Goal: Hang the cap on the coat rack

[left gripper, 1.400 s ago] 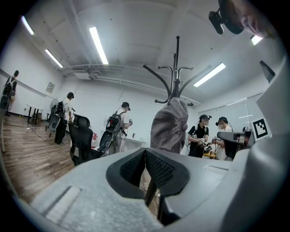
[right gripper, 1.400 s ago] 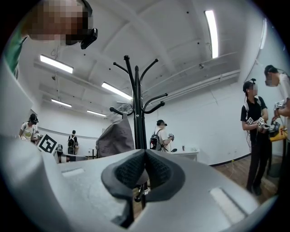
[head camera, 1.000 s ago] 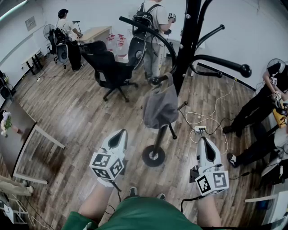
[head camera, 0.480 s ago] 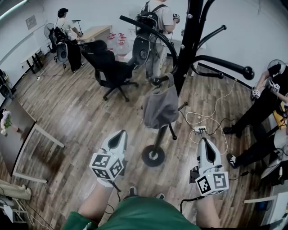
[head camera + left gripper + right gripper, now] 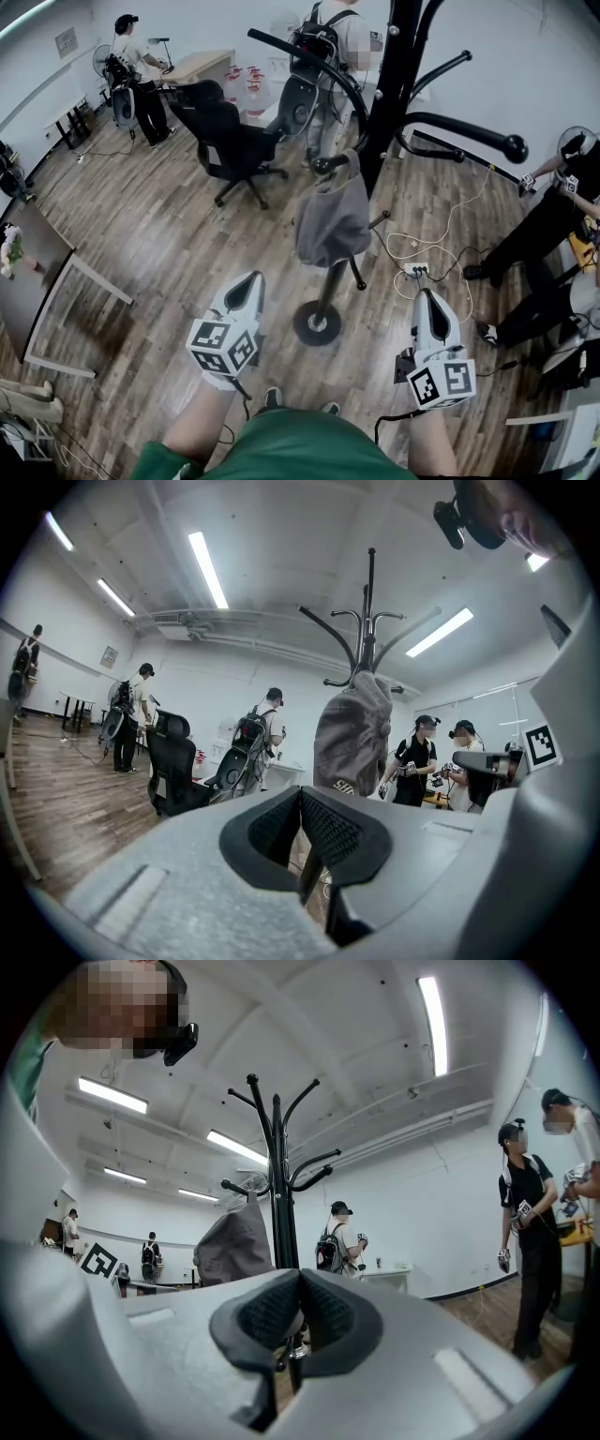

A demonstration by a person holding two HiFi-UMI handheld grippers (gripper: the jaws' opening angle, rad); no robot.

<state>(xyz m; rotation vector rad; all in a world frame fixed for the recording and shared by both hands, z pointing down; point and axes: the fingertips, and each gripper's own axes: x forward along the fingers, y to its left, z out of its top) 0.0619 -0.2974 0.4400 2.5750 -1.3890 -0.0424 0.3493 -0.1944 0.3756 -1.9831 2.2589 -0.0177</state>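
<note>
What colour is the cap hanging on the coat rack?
Grey. The cap hangs on the black coat rack, clearest in the head view.

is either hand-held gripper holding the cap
No, the cap hangs from a hook of the coat rack, apart from the left hand-held gripper and the right hand-held gripper, both shut and empty.
</note>
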